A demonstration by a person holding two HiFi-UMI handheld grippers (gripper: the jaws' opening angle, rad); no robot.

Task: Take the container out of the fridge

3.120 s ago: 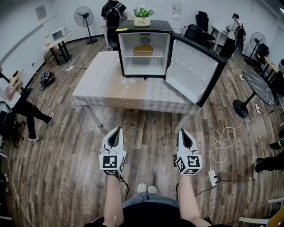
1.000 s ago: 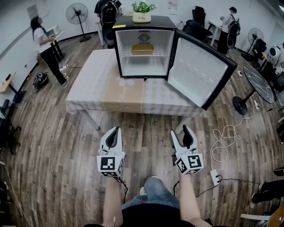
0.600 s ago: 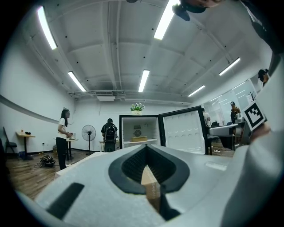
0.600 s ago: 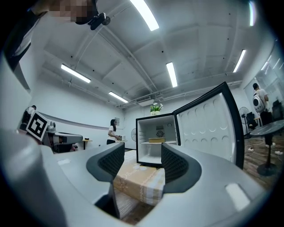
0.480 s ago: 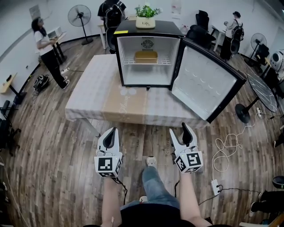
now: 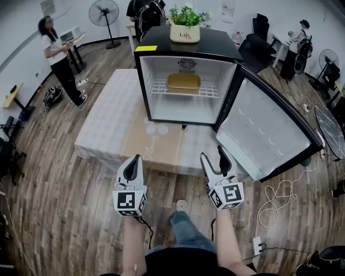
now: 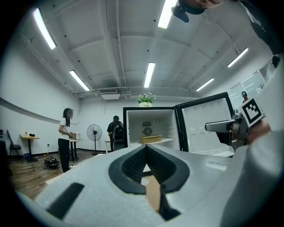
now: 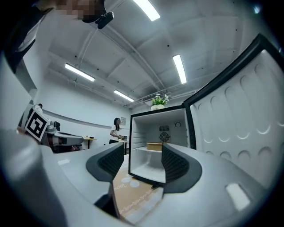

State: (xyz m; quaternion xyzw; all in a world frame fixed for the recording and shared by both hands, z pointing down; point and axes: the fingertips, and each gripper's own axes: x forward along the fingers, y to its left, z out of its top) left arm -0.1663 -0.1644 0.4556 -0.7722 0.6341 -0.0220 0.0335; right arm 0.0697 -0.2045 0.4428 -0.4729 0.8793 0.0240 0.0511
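A tan container (image 6: 183, 82) sits on the wire shelf inside the open black mini fridge (image 6: 144, 81), which stands on the table (image 6: 108, 124). Both grippers hover over the floor at the table's near edge, well short of the fridge. My left gripper (image 6: 133, 160) is shut with nothing in it. My right gripper (image 6: 214, 156) is open and empty. In the left gripper view the container (image 7: 151, 139) shows beyond the closed tips of the left gripper (image 7: 146, 148). In the right gripper view the container (image 8: 154, 146) lies between the spread fingers of the right gripper (image 8: 143, 159).
The fridge door (image 6: 269, 135) swings wide open to the right, over the table's edge. A potted plant (image 6: 185, 29) stands on the fridge top. A person (image 6: 56, 54) stands at the far left by a fan (image 6: 105, 11). Cables (image 6: 269, 199) lie on the floor at right.
I have walked closer to the table, so the fridge looms larger. Both grippers came forward to the table's near edge. The right gripper, shut 3.1 s ago, stands open.
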